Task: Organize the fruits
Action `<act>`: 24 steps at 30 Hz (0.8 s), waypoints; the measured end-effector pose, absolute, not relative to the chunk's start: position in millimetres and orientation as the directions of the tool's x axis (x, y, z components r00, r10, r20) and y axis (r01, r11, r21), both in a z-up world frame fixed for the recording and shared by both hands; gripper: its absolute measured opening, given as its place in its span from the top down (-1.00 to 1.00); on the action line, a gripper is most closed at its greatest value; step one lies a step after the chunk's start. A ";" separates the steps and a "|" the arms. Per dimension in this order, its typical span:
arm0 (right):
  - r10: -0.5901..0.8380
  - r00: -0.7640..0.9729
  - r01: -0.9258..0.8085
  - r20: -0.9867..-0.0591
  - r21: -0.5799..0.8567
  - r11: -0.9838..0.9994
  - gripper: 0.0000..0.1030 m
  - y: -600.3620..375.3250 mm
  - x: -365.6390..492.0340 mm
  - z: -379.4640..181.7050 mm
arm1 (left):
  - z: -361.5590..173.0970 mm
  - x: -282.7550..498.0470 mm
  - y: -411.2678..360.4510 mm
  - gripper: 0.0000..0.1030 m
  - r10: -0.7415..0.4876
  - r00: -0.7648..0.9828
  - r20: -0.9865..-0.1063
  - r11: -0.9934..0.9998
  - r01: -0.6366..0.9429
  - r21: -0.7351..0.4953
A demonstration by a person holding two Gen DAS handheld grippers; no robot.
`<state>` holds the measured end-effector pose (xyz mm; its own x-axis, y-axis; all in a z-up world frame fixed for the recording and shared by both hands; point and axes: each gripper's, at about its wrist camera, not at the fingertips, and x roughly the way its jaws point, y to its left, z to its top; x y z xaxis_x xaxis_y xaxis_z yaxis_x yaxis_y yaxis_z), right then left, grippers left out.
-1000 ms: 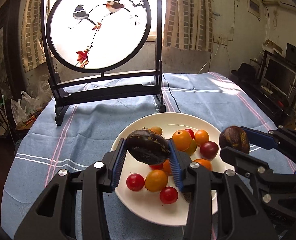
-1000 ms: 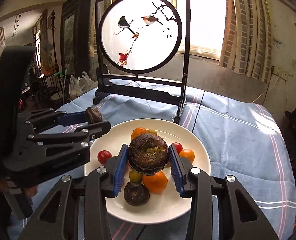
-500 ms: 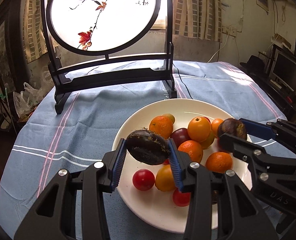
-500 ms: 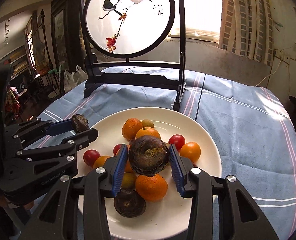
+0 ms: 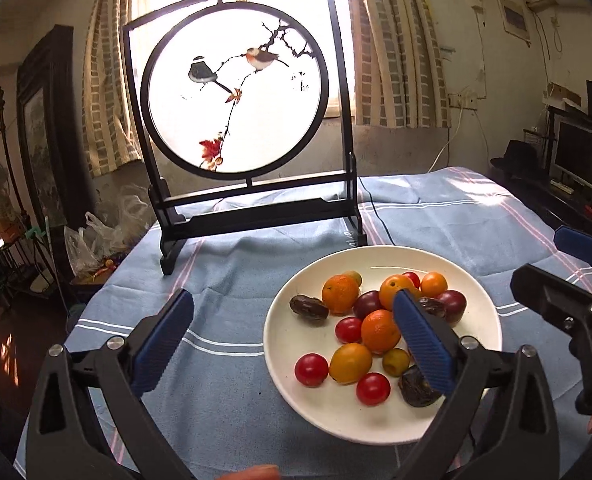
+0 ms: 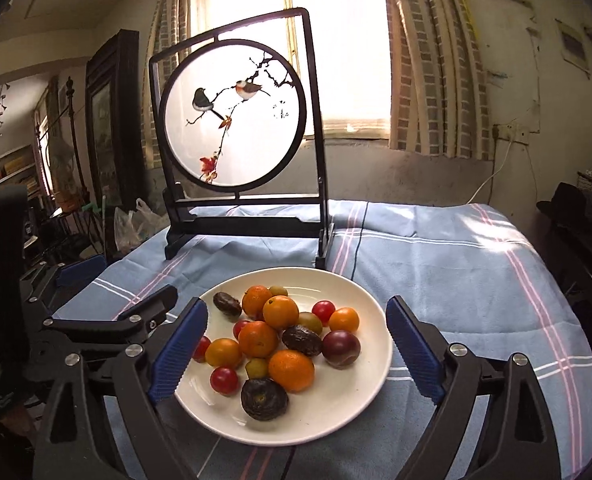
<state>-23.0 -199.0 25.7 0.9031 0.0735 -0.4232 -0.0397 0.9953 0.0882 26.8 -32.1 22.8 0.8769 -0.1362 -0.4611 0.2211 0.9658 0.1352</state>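
Beyond plate (image 6: 380, 344) rim: bare tablecloth (image 6: 456, 280)

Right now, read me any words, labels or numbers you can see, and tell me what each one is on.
Nothing can be read for certain.
Dark brush characters on the round bird screen: too small to read.
Pale lettering on the blue cloth near the screen's foot: blurred, unreadable.
White plate, the fruits and both grippers: no text seen.

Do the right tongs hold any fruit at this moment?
No, the right tongs are open and empty above the plate.
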 end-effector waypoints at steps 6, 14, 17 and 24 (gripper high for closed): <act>0.009 0.944 0.007 -0.331 0.049 0.999 -0.86 -191.2 -63.4 22.9 | 30.2 -8.1 -22.5 -0.89 -0.168 0.901 -0.400 0.971 0.222 0.090; -0.021 0.965 0.025 -0.263 0.011 1.000 -0.91 -192.6 -76.2 7.9 | 18.9 -12.9 -20.4 -0.89 -0.130 0.916 -0.381 0.977 0.183 0.107; -0.020 0.961 0.018 -0.275 -0.010 1.000 -0.91 -188.6 -72.8 5.3 | 17.0 -12.9 -21.8 -0.89 -0.136 0.911 -0.388 0.974 0.194 0.113; -0.010 0.964 -0.005 -0.265 -0.056 0.998 -0.91 -177.0 -76.4 3.1 | 14.3 -10.3 -17.7 -0.89 -0.143 0.899 -0.414 0.978 0.192 0.080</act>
<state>-76.4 -177.0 3.1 0.9643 -0.0097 -0.2646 -0.0053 0.9984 -0.0562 -10.3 -17.7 14.3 0.8990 -0.1427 -0.4141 0.1923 0.9780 0.0804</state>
